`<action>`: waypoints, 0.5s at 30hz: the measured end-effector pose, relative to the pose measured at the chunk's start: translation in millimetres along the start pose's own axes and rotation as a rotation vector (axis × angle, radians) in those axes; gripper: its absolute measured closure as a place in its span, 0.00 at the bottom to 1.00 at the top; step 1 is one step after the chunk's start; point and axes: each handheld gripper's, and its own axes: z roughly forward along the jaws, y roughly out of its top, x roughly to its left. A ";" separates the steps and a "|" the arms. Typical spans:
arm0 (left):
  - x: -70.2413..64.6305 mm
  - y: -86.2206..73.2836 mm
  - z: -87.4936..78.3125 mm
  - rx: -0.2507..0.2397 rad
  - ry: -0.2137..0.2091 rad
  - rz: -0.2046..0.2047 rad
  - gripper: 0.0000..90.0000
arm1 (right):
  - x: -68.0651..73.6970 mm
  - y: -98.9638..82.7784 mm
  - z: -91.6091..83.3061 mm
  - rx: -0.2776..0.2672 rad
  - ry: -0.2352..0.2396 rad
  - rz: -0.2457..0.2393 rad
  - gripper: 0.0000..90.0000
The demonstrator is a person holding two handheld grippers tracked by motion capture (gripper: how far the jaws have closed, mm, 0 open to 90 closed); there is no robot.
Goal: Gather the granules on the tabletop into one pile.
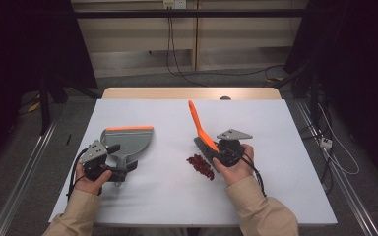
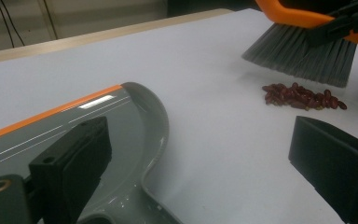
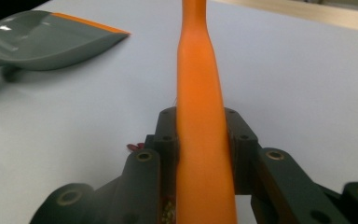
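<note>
A grey dustpan [image 1: 130, 139] with an orange front edge lies on the white table [image 1: 167, 196] at the left. My left gripper [image 1: 122, 158] stands open at its handle, one jaw over the pan [image 2: 135, 121], the other over bare table. My right gripper [image 1: 220, 151] is shut on the orange handle of a hand brush [image 1: 198, 124], whose grey bristles [image 2: 303, 53] hang just above a small pile of red beans [image 1: 200, 166]. In the right gripper view the handle [image 3: 200, 107] runs up between the shut jaws, with the dustpan [image 3: 42, 39] at the far left.
The table's far edge is a wooden strip [image 1: 192, 93]. Cables [image 1: 174, 54] hang by the wall behind. Bare tabletop lies between the dustpan and the beans [image 2: 303, 97], and along the near edge by the person's sleeves [image 1: 263, 211].
</note>
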 end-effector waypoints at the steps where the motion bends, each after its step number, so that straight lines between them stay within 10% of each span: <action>1: 0.3 0.0 -0.1 0.001 0.001 0.003 0.06 | -0.8 1.6 -1.9 -0.008 0.010 -0.011 0.79; 8: 1.4 -0.2 -0.7 0.000 0.004 -0.002 0.06 | -10.4 12.3 -9.5 -0.027 0.209 -0.091 0.79; 15: 1.1 -0.6 -0.1 -0.001 0.002 -0.007 0.06 | -3.9 10.4 -8.0 0.018 0.288 -0.185 0.79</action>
